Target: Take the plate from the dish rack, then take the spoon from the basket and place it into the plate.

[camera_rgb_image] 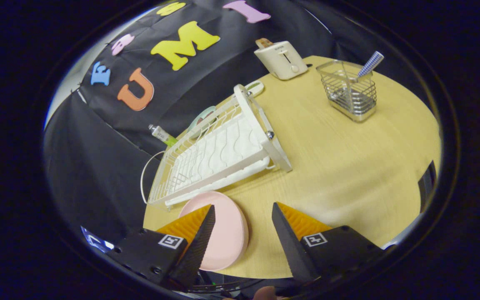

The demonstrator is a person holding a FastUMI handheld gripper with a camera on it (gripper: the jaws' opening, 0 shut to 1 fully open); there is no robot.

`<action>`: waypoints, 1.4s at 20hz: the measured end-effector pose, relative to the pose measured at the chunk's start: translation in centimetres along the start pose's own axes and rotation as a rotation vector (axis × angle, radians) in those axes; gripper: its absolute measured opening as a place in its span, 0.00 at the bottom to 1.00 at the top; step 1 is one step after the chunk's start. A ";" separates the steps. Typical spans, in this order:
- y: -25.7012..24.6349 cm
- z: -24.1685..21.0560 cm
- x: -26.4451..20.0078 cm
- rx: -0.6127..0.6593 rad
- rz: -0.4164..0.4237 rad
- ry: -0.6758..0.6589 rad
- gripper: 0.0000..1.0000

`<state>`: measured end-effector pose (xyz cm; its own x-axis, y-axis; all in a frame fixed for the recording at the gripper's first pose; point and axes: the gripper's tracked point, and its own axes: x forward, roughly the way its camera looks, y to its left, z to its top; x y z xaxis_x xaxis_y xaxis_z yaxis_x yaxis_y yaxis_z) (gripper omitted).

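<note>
Now we hold the gripper [243, 227] open and empty; the pink plate [223, 233] lies on the table, the spoon [370, 63] stands upright in the wire basket [350, 89], upper right, well beyond our fingers.

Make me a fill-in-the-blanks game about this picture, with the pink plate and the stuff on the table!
1. The pink plate lies flat on the ____, beside the white dish rack.
2. The spoon's checked handle sticks out of the wire ____.
3. The gripper's fingers are ____, holding nothing.
4. Beyond the dish rack stands a cream ____.

Missing words: table; basket; open; toaster
</note>
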<state>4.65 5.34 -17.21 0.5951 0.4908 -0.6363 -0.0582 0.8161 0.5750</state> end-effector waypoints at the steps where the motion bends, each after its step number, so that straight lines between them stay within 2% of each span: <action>1: -0.3 0.3 -0.7 -0.042 -0.015 -0.027 0.90; 6: -2.1 2.7 -4.6 -0.215 -0.106 -0.190 0.91; 11: -5.1 6.8 -9.8 -0.402 -0.256 -0.418 0.92; 18: -12.6 11.7 -15.0 -0.451 -0.403 -0.603 0.92; 20: -14.7 13.1 -14.3 -0.448 -0.419 -0.619 0.93; 28: -21.5 18.3 -7.5 -0.364 -0.350 -0.572 0.91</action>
<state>16.13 -21.49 -15.34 0.9443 0.0312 -0.3276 0.0090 0.9927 0.1202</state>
